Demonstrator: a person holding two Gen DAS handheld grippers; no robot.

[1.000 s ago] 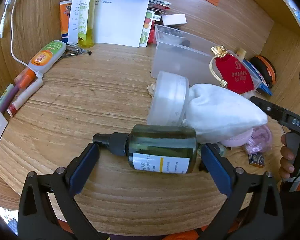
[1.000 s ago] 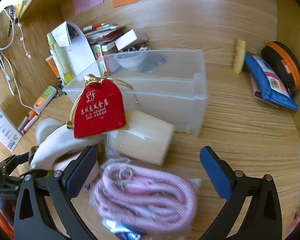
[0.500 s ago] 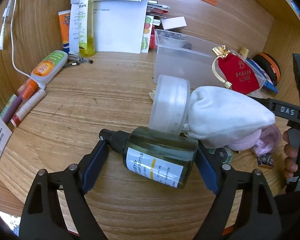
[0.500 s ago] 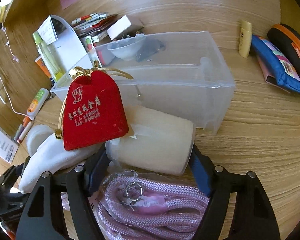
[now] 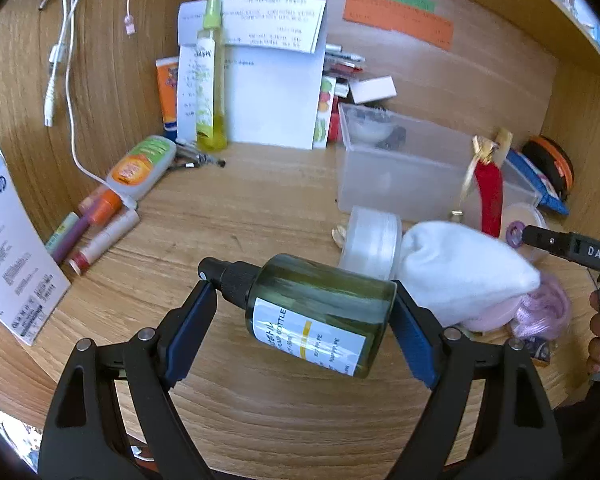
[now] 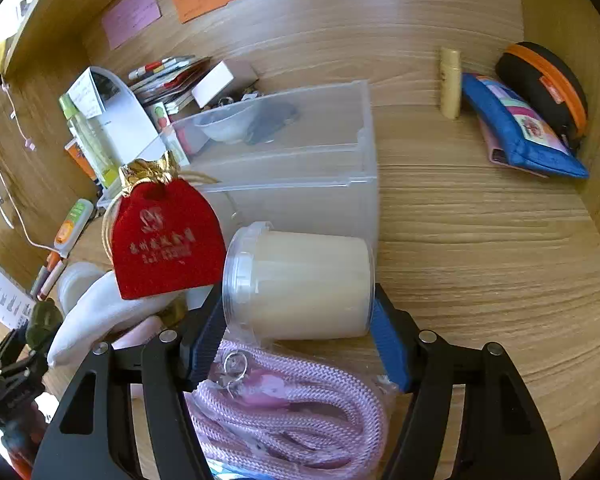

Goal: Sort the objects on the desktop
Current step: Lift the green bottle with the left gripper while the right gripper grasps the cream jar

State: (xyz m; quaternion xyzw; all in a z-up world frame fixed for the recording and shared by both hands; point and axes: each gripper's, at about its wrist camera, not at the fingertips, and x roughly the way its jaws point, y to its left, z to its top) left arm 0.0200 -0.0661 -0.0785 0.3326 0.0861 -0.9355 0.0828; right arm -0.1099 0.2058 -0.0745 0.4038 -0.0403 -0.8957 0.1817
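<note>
My left tongs [image 5: 302,320] were clamped end to end on the dark green pump bottle [image 5: 320,312], which lay sideways and tilted above the tabletop [image 5: 260,208]. My right tongs [image 6: 300,336] gripped the cream-coloured jar [image 6: 300,284] on its side (lid leftward), just before the clear plastic bin [image 6: 300,168].

The worktop [image 5: 260,208] is matt grained wood, the pump bottle [image 5: 320,312] glossy dark-green plastic with a paper label, the storage box [image 6: 300,168] frosted plastic, the red pouch [image 6: 166,240] velvety cloth.
</note>
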